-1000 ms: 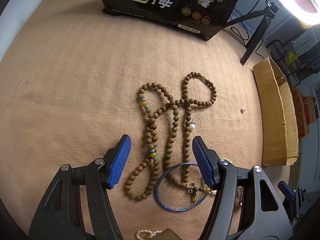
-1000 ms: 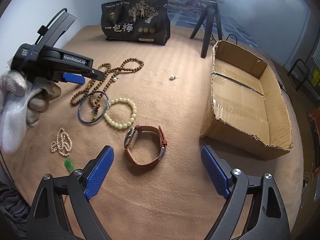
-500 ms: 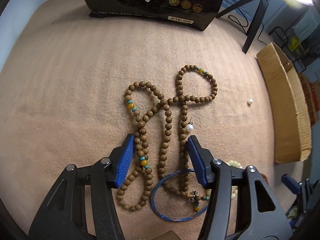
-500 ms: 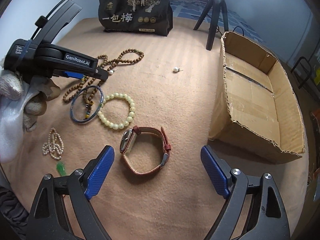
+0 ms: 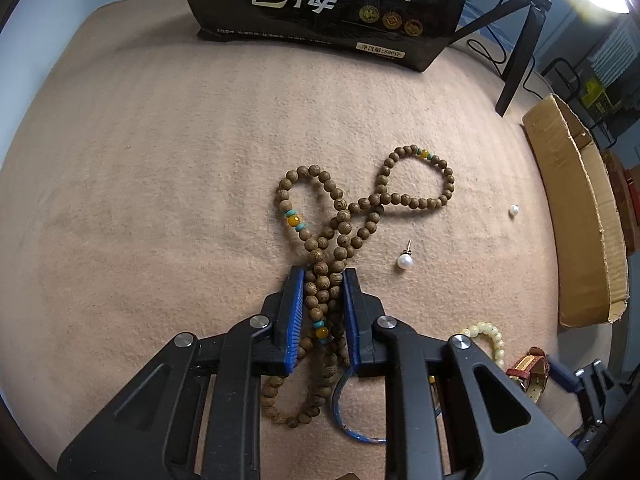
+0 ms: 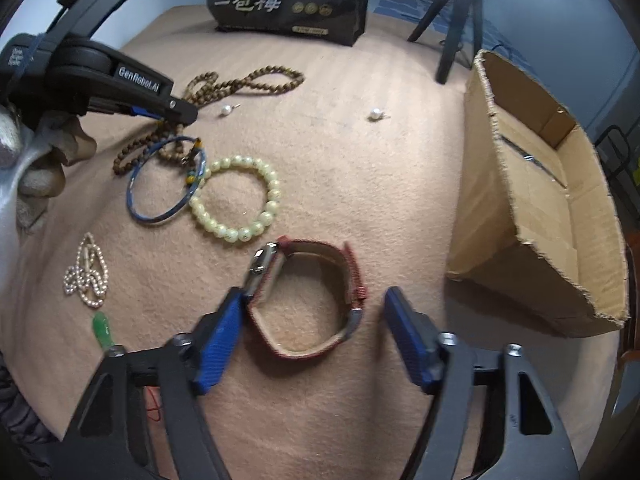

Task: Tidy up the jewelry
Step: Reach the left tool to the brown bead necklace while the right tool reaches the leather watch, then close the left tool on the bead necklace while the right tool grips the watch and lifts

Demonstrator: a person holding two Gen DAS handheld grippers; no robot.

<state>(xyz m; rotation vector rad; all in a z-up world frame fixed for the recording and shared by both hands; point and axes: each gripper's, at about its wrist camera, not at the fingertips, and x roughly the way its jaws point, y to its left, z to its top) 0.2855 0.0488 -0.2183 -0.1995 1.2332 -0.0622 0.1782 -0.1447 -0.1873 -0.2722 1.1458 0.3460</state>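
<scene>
Tan felt-like cloth (image 5: pixel 160 168) is covering the whole work surface, its soft nap keeping loose pieces from rolling, and a black printed pouch (image 5: pixel 328 8) is standing at the far edge beside a tripod leg (image 5: pixel 516 72). On the left, the left gripper (image 5: pixel 323 304) is pointing steeply down, and its blue ribbed pads have just been closing on the bunched strands of the wooden bead necklace (image 5: pixel 344 232); the pads are pressing the round brown beads together, probably so that the long, floppy string can be lifted as one bundle rather than trailing. Its far loops are still lying spread on the cloth, and its near end is lying across a thin blue bangle (image 6: pixel 168 184). A pearl stud earring (image 5: pixel 404 260) is lying just beside the necklace, apart from it, and a second pearl (image 6: pixel 375 113) is sitting well apart. On the right, the right gripper (image 6: pixel 316 332) is straddling the red-strapped watch (image 6: pixel 308 300), its jaws having just been narrowing; the left pad seems to be touching the metal case while the right pad is standing clear of the strap, so nothing is gripped yet. The watch strap is forming a stiff upright loop, which should give the pads two firm sides. A pale green bead bracelet (image 6: pixel 236 200), a small pearl strand (image 6: pixel 86 276) and a green pendant (image 6: pixel 102 328) are waiting on the cloth, and an open cardboard box (image 6: pixel 536 216), likely the destination, is sitting near the watch.
</scene>
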